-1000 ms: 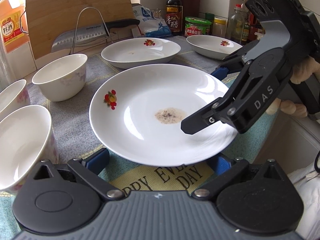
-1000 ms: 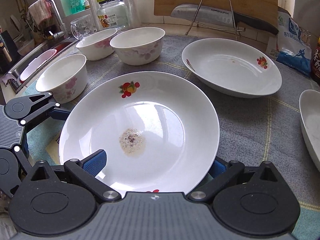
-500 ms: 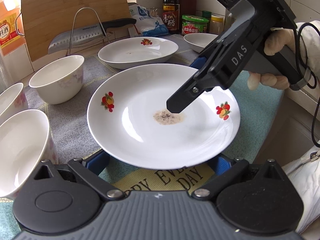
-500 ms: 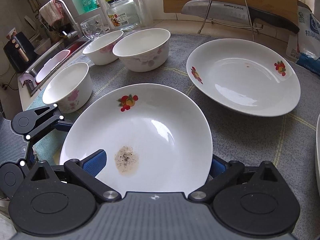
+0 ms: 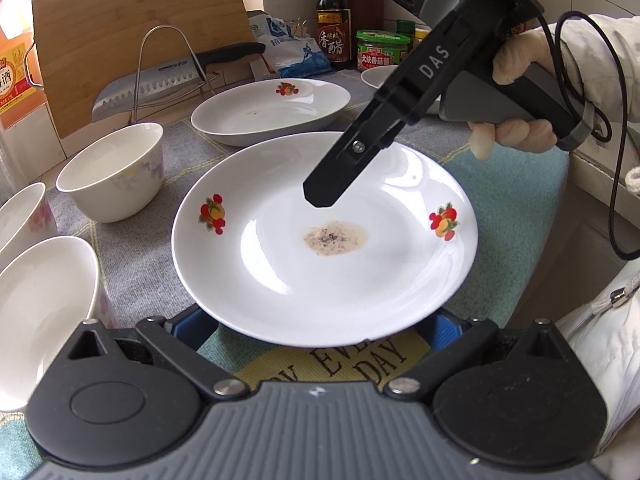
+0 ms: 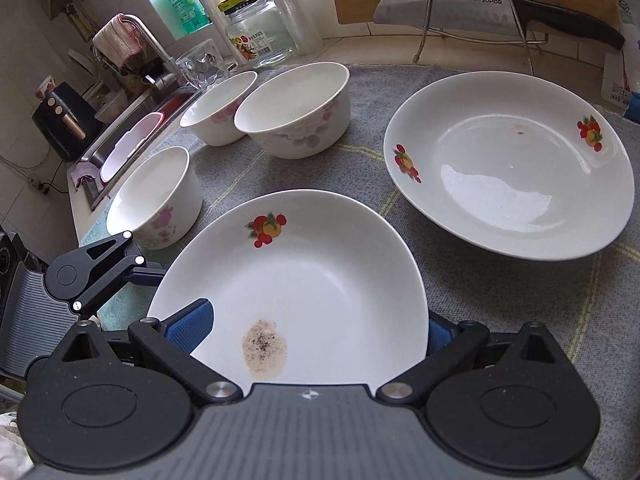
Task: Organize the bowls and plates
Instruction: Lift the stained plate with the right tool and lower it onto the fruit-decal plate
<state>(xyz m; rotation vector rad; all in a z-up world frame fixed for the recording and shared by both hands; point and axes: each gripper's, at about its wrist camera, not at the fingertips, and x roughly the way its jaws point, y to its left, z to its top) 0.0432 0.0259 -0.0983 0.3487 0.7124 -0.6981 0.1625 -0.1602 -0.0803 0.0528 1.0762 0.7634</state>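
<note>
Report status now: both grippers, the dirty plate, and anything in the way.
Left gripper open around near rim of dirty plate. Right gripper open, fingers either side of that plate. Second plate beyond, three bowls left; nothing blocking.

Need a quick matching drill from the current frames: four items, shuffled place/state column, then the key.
Items
1. white plate with the brown speckled stain
2. steel kitchen knife with black handle
3. dark glass vinegar bottle with red label
4. white bowl with pink flower print, nearest the sink

Places/states
A. lying across a wire rack in front of the wooden board
B. standing upright at the back of the counter
C. in front of both grippers, fruit prints on its rim
D. empty, upright on the grey mat

Pairs: 1-C, 2-A, 3-B, 4-D
</note>
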